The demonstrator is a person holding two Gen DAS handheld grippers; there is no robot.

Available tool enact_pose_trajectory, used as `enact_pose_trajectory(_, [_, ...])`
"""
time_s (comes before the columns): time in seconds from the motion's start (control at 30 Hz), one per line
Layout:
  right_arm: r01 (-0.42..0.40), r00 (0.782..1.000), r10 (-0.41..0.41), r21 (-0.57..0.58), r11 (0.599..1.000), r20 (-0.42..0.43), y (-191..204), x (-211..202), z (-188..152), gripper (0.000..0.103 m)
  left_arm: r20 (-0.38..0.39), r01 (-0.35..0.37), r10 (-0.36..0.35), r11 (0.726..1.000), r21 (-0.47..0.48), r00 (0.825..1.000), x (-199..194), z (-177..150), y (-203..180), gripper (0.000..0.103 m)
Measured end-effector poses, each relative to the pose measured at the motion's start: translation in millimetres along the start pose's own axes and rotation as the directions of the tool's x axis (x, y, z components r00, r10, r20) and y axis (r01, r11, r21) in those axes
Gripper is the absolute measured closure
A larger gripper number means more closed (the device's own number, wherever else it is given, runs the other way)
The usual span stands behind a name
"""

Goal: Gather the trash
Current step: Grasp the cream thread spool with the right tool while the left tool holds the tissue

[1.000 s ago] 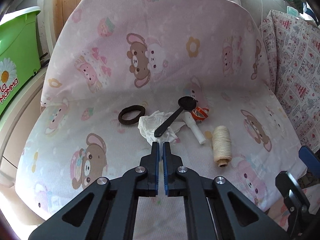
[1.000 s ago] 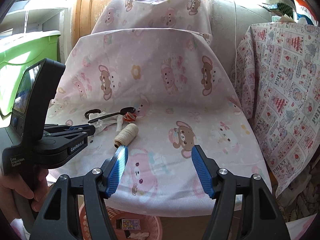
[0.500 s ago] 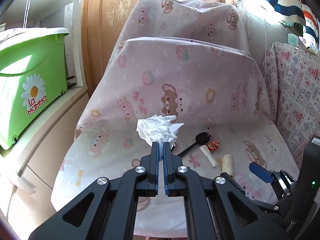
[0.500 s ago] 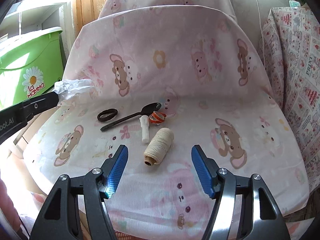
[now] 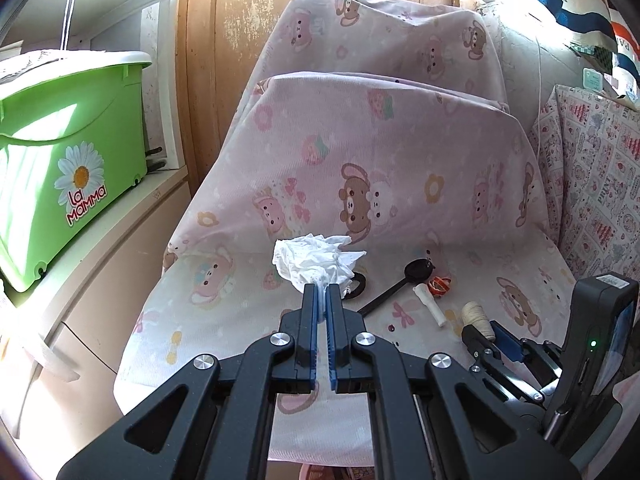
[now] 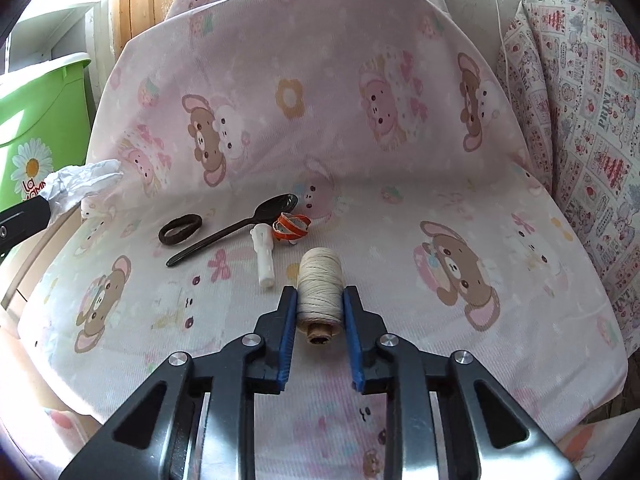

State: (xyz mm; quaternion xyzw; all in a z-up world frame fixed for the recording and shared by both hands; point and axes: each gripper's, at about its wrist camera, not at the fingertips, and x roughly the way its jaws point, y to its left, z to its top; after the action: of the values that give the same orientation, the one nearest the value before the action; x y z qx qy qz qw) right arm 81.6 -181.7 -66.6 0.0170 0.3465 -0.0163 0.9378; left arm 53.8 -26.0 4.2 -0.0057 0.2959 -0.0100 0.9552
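Note:
My left gripper (image 5: 323, 292) is shut on a crumpled white tissue (image 5: 316, 262) and holds it above the chair seat; the tissue also shows in the right wrist view (image 6: 78, 182). My right gripper (image 6: 320, 296) has closed around a cream thread spool (image 6: 320, 288) lying on the seat, its blue pads touching both sides. On the seat lie a black spoon (image 6: 236, 230), a dark hair tie (image 6: 180, 229), a white plastic tube (image 6: 264, 256) and an orange-and-white wrapper (image 6: 291, 226).
The chair is draped in a pink bear-print cloth (image 6: 400, 160). A green bin (image 5: 56, 176) stands on a white cabinet at the left. A patterned cloth (image 6: 592, 120) hangs at the right. A wooden door (image 5: 248, 40) is behind.
My left gripper has lifted the tissue off the seat and drawn back. My right gripper has moved forward onto the thread spool and closed from wide open onto it.

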Motion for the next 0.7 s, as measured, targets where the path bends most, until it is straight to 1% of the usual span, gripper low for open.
enact_pose_trajectory(0.1, [-0.01,1.0,0.01,0.025,1.0,-0.003,-6.9,-4.7,0.3,0.078,0.005,0.001,-0.001,1.0,0.012,1.0,-2.7,-1.2,-1.4,0.099])
enact_pose_trajectory(0.2, [-0.02,1.0,0.019,0.037,0.999,0.012,-11.7,-14.9,2.2,0.078,0.01,0.004,-0.004,1.0,0.029,1.0,-6.2,-2.6,-3.7,0.099])
enact_pose_trajectory(0.37, [-0.039,0.999,0.038,0.018,0.999,0.033,-15.7,-33.3,4.7,0.078,0.021,0.016,-0.017,0.998,0.057,1.0,-14.0,-4.5,-9.6,0.099])
enact_pose_trajectory(0.5, [-0.029,0.997,0.031,-0.036,0.999,0.072,-16.2,-52.3,3.7,0.078,0.027,0.026,-0.028,0.997,0.077,0.999,-21.1,-5.9,-13.5,0.099])
enact_pose_trajectory(0.7, [-0.086,0.992,0.091,-0.057,0.995,0.088,-23.6,-80.1,1.5,0.078,0.005,0.048,-0.049,0.995,0.083,0.999,-30.3,-8.8,-15.2,0.099])
